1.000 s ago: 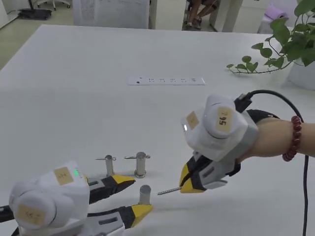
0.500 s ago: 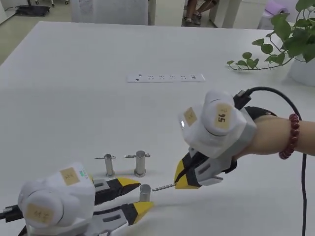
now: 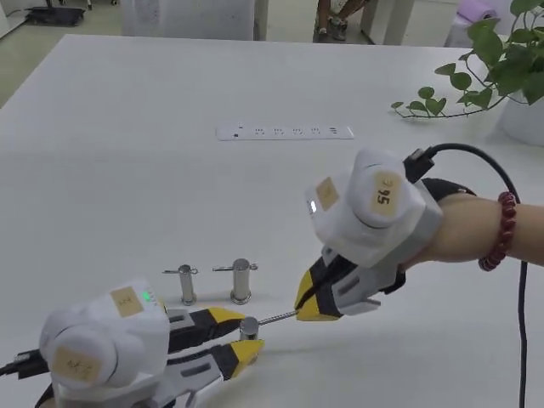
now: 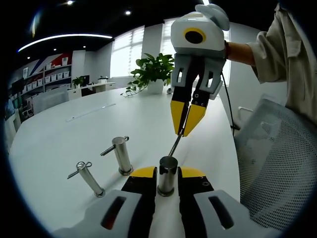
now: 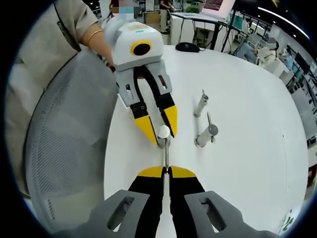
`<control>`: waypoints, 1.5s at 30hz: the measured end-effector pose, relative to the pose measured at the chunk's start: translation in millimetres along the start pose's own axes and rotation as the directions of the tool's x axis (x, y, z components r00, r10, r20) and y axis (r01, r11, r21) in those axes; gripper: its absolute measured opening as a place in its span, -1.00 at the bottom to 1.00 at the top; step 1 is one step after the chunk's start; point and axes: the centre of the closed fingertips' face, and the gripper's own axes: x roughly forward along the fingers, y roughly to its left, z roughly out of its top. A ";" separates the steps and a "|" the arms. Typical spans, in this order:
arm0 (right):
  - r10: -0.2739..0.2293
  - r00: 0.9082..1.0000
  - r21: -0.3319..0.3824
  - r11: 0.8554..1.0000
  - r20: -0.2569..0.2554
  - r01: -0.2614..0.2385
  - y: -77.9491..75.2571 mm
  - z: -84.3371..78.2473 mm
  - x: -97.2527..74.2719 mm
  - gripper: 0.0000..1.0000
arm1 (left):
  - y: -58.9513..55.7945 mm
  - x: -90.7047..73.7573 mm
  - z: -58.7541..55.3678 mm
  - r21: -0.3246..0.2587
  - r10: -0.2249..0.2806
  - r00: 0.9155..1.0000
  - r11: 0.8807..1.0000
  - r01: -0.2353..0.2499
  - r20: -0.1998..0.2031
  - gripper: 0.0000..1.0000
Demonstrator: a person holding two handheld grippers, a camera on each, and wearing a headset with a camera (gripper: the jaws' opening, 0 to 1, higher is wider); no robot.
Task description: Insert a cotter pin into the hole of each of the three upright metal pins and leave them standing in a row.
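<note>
Steel cotter pin [image 4: 176, 145] tip at upright pin [image 4: 168, 176] top.

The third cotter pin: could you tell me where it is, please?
Head view, lower centre: the cotter pin is pinched in the right gripper, its tip at the head of the metal pin that the left gripper holds.

Tan sticker [image 3: 383, 196] on right tool [image 3: 304, 306], rotated digits, roughly 56, unclear

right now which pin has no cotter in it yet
The front pin, gripped by the left gripper; the right gripper points a cotter at it. The two pins behind already carry cotters.
</note>
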 end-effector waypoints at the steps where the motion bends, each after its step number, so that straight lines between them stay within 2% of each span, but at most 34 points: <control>1: 0.001 1.000 0.004 1.000 0.001 -0.001 0.0 -0.2 -0.1 -0.94 | 0.3 0.2 0.1 0.002 0.002 1.000 1.000 -0.002 -0.001 -0.73; 18: -0.007 1.000 0.009 1.000 0.005 0.006 -2.5 -1.4 0.2 -0.94 | -0.1 1.8 0.1 0.013 -0.001 1.000 1.000 0.001 -0.005 -0.76; 21: -0.010 1.000 0.010 1.000 0.003 0.010 -2.4 -1.8 0.0 -0.94 | 1.2 2.0 -2.3 0.019 0.009 1.000 1.000 -0.009 -0.018 -0.67; 24: -0.015 1.000 0.012 1.000 0.003 0.015 -1.8 -2.1 -1.0 -0.94 | -1.0 0.9 1.8 0.004 -0.002 1.000 1.000 0.002 0.002 -0.54; 36: -0.036 0.999 0.022 0.999 0.010 0.035 1.5 -1.9 -4.6 -0.94 | -1.8 -5.1 7.8 0.004 0.008 1.000 1.000 -0.008 0.010 -0.40; 45: -0.047 0.999 0.035 0.998 0.021 0.046 2.1 -1.9 -5.6 -0.93 | -0.9 -9.7 5.9 0.004 0.017 1.000 1.000 -0.017 0.011 -0.39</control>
